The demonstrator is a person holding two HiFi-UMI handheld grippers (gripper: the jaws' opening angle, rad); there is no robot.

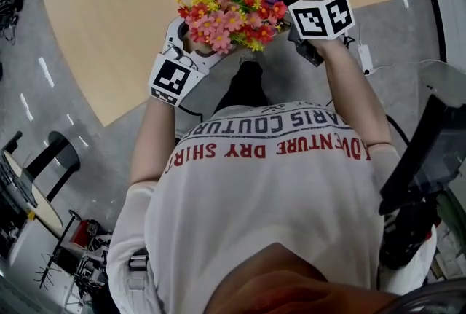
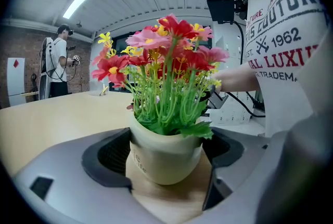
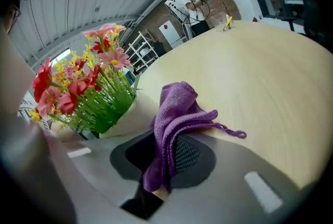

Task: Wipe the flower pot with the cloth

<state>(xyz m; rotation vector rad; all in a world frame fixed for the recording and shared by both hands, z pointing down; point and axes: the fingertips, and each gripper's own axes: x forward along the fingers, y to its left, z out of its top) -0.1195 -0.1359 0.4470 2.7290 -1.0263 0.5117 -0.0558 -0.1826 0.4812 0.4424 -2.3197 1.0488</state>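
**Hand-held grippers loaded: flower pot (image 2: 161, 147) left, cloth (image 3: 174, 114) right**

Over the pale surface (image 3: 260, 72), my left hand-held gripper (image 2: 167, 163) clamps the flower pot between wide jaws. It looks glazed, stiff, slippery and breakable, so I'd grip low on its belly. My right hand-held gripper (image 3: 164, 158) pinches the soft purple cloth, just beside the pot.

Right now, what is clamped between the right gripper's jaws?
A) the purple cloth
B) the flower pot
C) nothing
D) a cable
A: in the right gripper view the right gripper has its jaws pinched on the purple cloth, which bunches up above them. The flower pot sits between the jaws of the left gripper instead.
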